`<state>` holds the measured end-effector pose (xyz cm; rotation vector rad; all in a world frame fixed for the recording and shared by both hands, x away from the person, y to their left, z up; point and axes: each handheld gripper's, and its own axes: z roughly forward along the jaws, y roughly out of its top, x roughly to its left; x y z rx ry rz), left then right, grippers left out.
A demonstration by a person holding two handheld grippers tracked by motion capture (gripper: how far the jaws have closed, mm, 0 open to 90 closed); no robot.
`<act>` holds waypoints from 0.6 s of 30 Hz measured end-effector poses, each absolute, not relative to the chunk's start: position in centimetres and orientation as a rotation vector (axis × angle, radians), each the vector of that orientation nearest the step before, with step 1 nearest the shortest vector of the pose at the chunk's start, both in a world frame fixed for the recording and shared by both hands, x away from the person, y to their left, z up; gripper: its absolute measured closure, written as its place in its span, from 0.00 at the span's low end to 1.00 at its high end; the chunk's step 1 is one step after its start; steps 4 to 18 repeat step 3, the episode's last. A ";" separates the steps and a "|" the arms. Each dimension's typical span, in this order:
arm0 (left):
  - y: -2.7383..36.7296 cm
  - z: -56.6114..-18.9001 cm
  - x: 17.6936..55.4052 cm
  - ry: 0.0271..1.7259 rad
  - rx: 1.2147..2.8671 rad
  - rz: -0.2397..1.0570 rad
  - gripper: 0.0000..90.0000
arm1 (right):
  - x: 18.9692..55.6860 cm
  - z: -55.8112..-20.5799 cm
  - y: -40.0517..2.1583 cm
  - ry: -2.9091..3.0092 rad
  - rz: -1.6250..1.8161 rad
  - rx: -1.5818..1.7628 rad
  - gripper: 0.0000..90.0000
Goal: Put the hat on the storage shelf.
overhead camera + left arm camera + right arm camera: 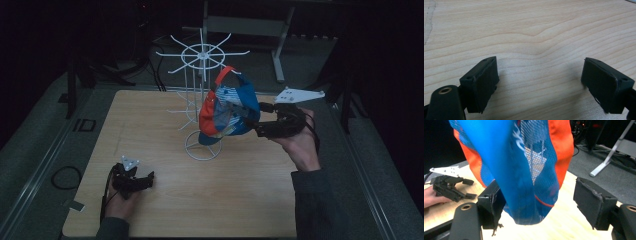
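A blue and orange mesh cap (227,112) hangs from a hook of the white wire rack (201,53) standing mid-table. My right gripper (254,120) is raised at the cap's right side, held by a hand. In the right gripper view the cap (524,170) hangs down between the open jaws of the right gripper (539,205) and brushes the left one. My left gripper (147,179) rests low near the table's front left, open. Its jaws frame bare wood in the left gripper view, where the left gripper (540,80) holds nothing. It also appears far off as the left gripper (471,188).
The rack's round wire base (202,147) sits on the wooden table (150,120), with several bare hooks sticking out above it. Dark floor, a cable loop (66,177) and a grey metal stand leg (609,157) lie beyond the table's edges.
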<state>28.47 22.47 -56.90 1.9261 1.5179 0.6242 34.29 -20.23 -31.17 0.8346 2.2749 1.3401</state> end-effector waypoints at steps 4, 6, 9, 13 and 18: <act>22.5 -56.9 28.5 1.518 1.926 0.624 0.16 | 34.3 -31.5 -20.3 2.278 1.343 0.841 0.28; 22.5 -56.9 28.5 1.518 1.926 0.624 0.16 | 34.3 -31.5 -20.3 2.278 1.343 0.841 0.28; 22.5 -56.9 28.5 1.518 1.926 0.624 0.16 | 34.3 -31.5 -20.3 2.278 1.343 0.841 0.28; 22.5 -56.9 28.5 1.518 1.926 0.624 0.16 | 34.3 -31.5 -20.3 2.278 1.343 0.841 0.28; 22.5 -56.9 28.5 1.518 1.926 0.624 0.16 | 34.3 -31.5 -20.3 2.278 1.343 0.841 0.28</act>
